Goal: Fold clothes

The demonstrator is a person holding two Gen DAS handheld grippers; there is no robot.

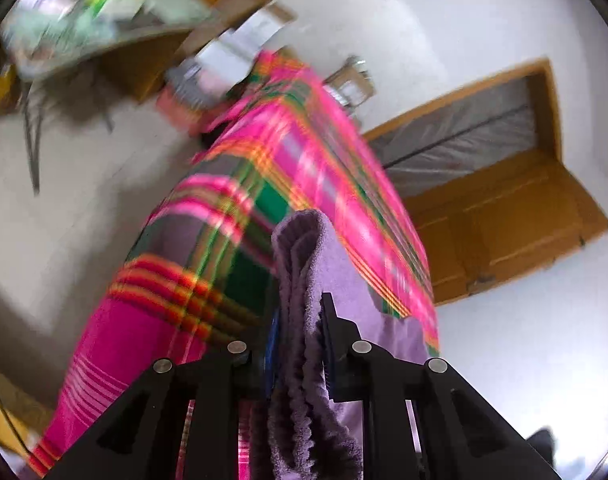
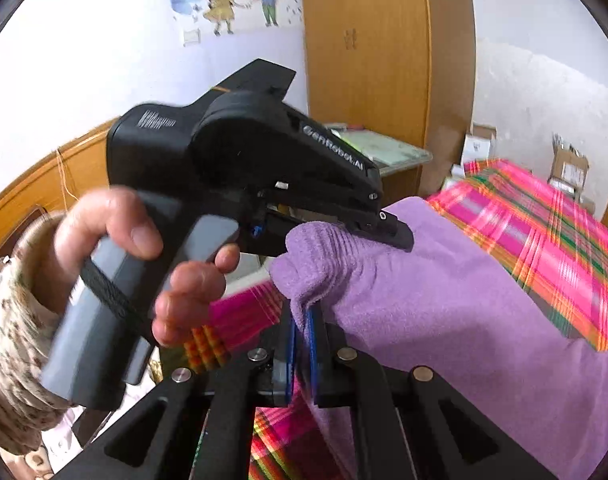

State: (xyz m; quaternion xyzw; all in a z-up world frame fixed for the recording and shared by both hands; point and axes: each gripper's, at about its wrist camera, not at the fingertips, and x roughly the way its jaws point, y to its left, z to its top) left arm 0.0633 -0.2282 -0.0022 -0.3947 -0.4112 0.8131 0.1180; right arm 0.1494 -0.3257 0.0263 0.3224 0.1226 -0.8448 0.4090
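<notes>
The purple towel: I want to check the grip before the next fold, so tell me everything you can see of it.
The purple towel is soft, ribbed terry-like cloth, plain lilac with no visible pattern. It is lifted and bunched at one edge, draping down over the pink plaid cloth. The left gripper pinches its gathered top fold from above; the right gripper clamps a hanging fold between blue-padded jaws. In the left wrist view it hangs as a doubled, rolled edge.
</notes>
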